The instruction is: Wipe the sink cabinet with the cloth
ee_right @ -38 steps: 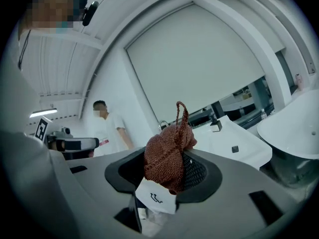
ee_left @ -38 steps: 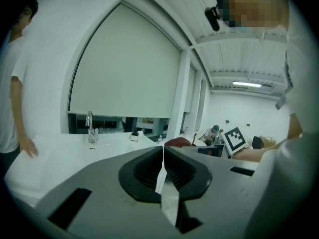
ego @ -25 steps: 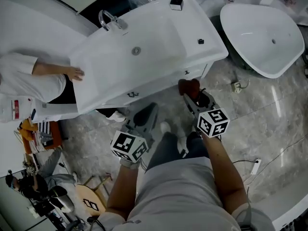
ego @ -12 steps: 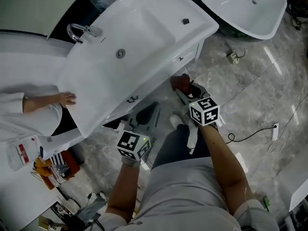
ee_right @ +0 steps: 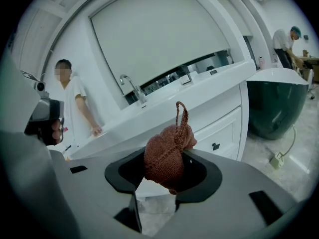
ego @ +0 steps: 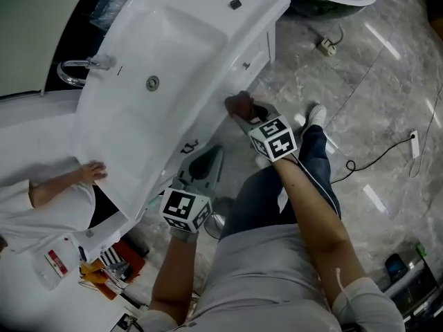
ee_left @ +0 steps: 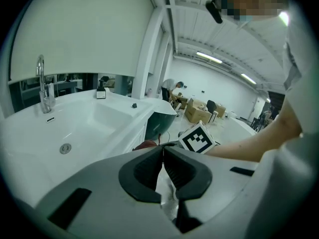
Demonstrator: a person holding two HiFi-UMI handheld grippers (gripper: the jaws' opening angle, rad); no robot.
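Clamping the balled brown cloth point(ee_right: 167, 153) in the right gripper point(ee_right: 167, 176), jaws closed around it, loop sticking up. Holding it mid-frame in head view, just below the sink cabinet point(ego: 250, 55) front; not resolving contact. Noting cabinet front running lower left to upper right. Holding left gripper point(ee_left: 163, 169) pressed together, empty, lower left, farther off.

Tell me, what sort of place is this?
Probably a bathroom-fixture showroom or warehouse: a white sink cabinet with a tap stands on a marbled floor, a bathtub sits beside it, and cardboard boxes lie in the hall behind.
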